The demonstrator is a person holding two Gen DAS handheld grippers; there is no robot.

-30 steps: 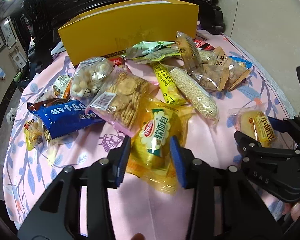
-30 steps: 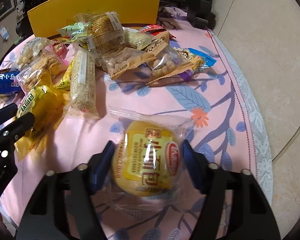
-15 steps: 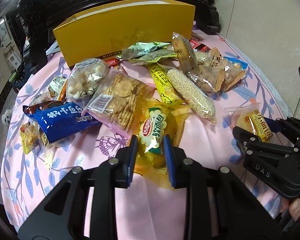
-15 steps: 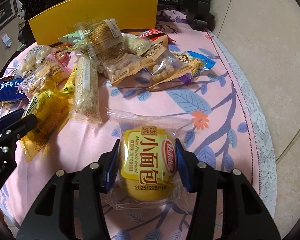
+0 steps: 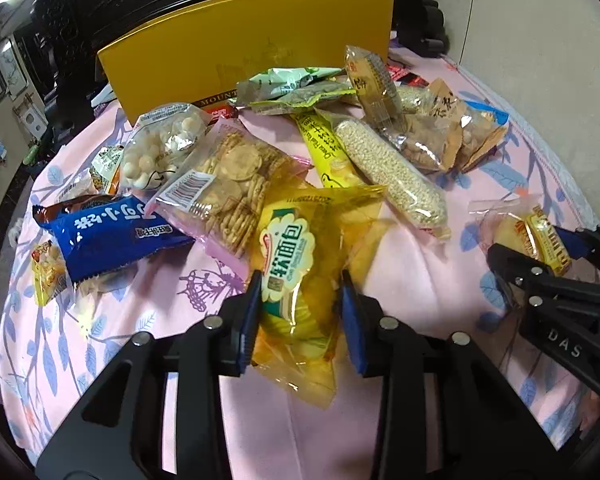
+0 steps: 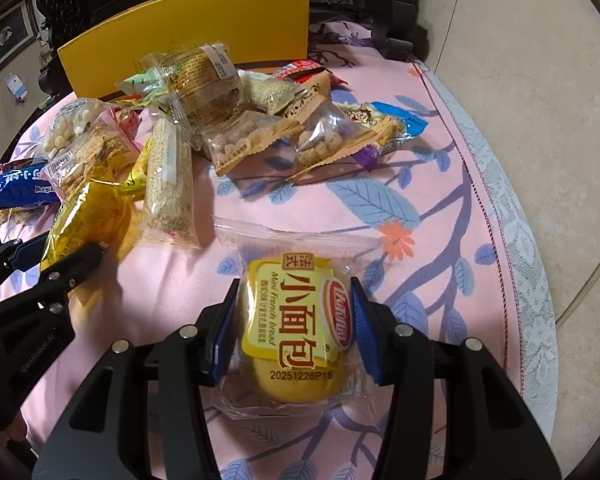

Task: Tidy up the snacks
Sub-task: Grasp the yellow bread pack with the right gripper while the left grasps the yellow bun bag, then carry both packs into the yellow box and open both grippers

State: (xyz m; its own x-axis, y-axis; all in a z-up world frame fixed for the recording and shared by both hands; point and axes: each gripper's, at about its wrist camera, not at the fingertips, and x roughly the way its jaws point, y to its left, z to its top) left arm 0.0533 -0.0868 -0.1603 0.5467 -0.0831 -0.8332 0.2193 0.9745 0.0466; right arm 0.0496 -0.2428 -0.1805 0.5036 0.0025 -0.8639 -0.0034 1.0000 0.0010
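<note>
Glossy crinkled plastic snack wrappers (image 5: 300,264); matt pink cloth tablecloth (image 6: 440,208); smooth matt yellow card box (image 5: 252,48).

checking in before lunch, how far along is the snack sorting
Nothing looks sorted yet. In hand: left gripper grips the yellow soft-bread packet; right gripper grips the clear-wrapped mini French bread. Left: the packets heaped before the yellow cardboard box.

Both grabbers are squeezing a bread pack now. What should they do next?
Probably lift both packs a little off the tablecloth. The left tool has the yellow bread pack between its pads, which are opening a touch, and the right tool pinches the small bread pack. The yellow box stands behind the pile.
</note>
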